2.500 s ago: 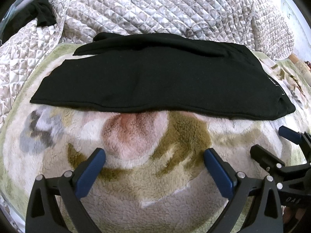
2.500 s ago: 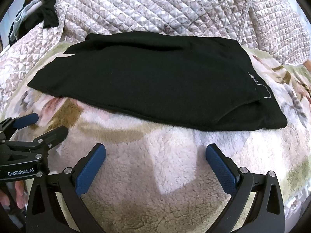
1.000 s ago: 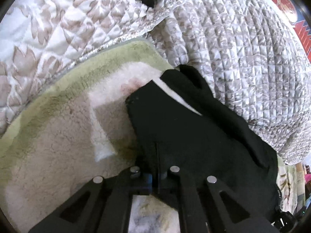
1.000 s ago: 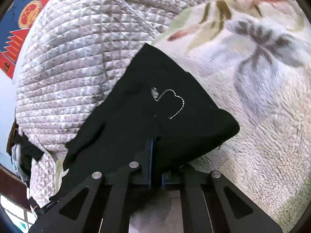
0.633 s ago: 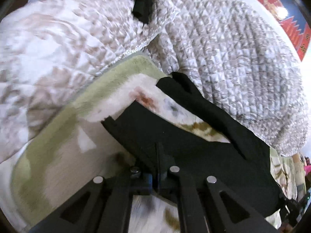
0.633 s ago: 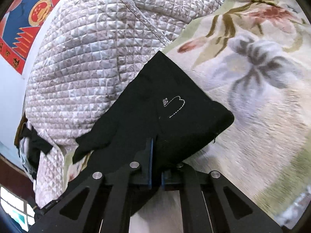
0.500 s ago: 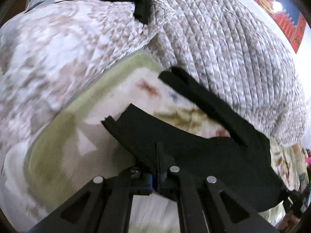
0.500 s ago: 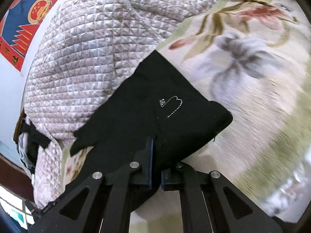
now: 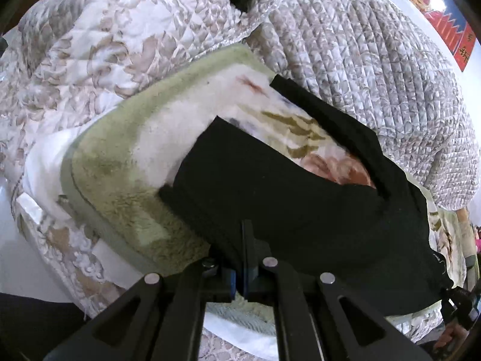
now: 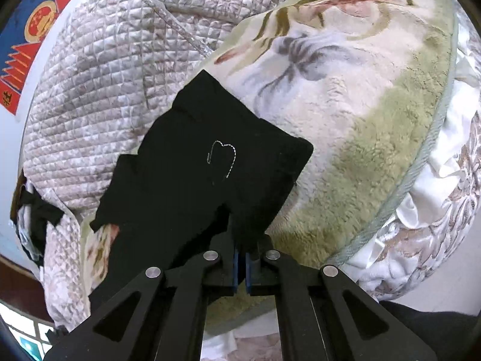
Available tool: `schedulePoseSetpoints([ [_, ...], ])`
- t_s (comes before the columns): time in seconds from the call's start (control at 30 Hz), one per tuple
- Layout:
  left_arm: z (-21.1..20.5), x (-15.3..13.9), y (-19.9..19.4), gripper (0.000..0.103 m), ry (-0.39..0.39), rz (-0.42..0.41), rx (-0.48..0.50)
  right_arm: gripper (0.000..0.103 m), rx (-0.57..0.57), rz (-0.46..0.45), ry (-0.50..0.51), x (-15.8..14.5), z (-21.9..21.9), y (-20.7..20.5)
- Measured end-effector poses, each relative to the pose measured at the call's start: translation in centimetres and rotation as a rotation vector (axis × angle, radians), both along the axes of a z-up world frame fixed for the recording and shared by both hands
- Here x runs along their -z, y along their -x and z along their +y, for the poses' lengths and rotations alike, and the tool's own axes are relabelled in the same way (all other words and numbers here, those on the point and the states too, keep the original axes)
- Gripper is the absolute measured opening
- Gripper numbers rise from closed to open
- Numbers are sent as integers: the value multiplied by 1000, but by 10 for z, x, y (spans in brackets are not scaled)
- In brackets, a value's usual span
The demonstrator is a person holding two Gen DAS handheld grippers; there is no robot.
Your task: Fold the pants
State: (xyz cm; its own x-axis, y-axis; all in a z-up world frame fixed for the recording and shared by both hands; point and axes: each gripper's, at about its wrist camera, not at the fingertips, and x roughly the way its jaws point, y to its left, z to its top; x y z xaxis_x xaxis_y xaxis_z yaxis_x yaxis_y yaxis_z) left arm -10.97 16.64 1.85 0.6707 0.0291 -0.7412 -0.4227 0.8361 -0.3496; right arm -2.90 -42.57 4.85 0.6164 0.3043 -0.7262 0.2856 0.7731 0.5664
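Black pants hang stretched between my two grippers above a fleecy floral blanket. My left gripper is shut on the near edge at the leg end; one leg trails behind on the blanket. In the right wrist view the pants show a small white stitched mark at the waist end, and my right gripper is shut on their near edge. The blue pads are almost wholly covered by cloth in both views.
A quilted grey-white bedspread is heaped behind the blanket. The blanket's green border and white sheet mark the bed edge. Dark clothes lie at the far left. A red and blue poster hangs on the wall.
Both grippers have pulled the pants toward the near edge of the bed and lifted them slightly. More flowered blanket shows behind the cloth, and the far leg has separated from the near one.
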Motion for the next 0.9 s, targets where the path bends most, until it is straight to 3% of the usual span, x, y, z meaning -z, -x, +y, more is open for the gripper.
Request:
schedulePoseSetpoints([
  [0.1,7,-4,6,7,27,-19,-25,7,3,1,-41,3,2,1],
  [0.17,15,-6,10,9,22,-26,-54,19,34,-3,-56,3,-1,5],
  [0.23,24,-6,12,9,36,-29,-82,49,58,-26,-51,2,-4,8],
  [0.27,27,-4,10,9,32,-25,-85,50,67,-37,-43,1,-6,8],
  [0.37,29,3,2,5,28,5,-81,47,90,-69,-51,2,-12,2],
  [0.4,27,3,1,5,12,5,-77,21,96,-58,-39,2,-13,1],
  [0.43,24,0,1,4,-16,2,-65,11,84,-52,-32,2,-13,-3],
  [0.57,18,-11,2,4,-77,-13,-50,10,53,-79,-5,-8,-12,-3],
  [0.67,18,-17,6,4,-81,-17,-48,9,66,-94,10,-18,-19,5],
  [0.83,15,-25,11,4,-108,-25,-35,9,78,-67,14,-15,-27,11],
  [0.9,14,-15,5,4,-135,26,-34,9,98,-8,11,0,-31,8],
])
